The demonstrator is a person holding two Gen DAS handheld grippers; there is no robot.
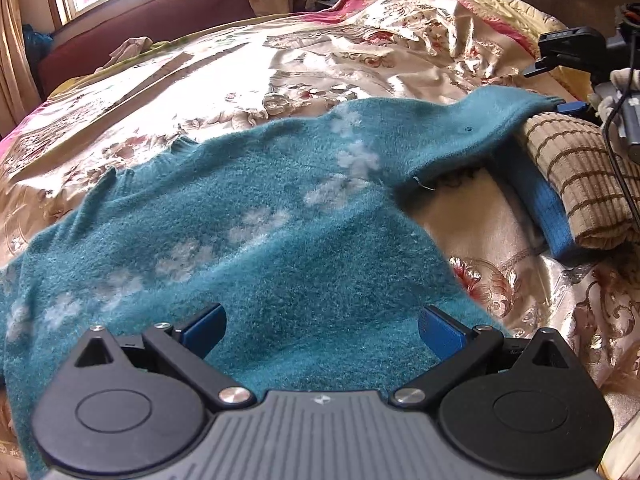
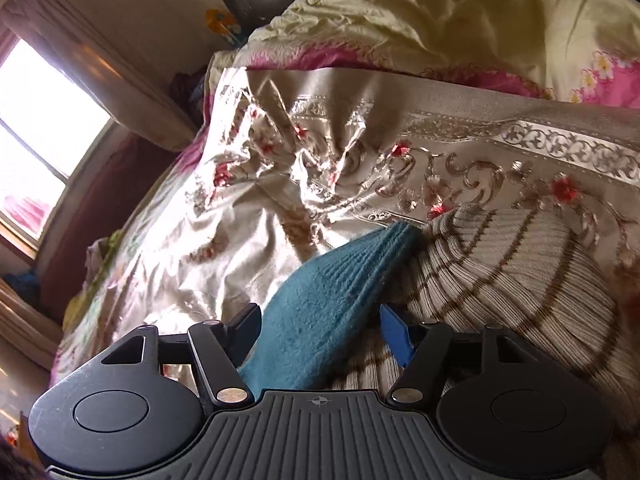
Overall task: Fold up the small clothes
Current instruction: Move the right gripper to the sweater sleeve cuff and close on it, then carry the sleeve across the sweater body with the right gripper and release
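Spreading the teal sweater, the left gripper hovered with fingers wide apart above its hem, while the right gripper, fingers parted around the cuff, had not clamped it

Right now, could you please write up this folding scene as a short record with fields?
garment: teal sweater with pale flower motifs, spread on the floral bedspread
left gripper: open, over the sweater's body
right gripper: open, sleeve end lying between its fingers
neighbour: striped beige knit beside the sleeve, with a blue garment under it
fold status: sweater not yet folded
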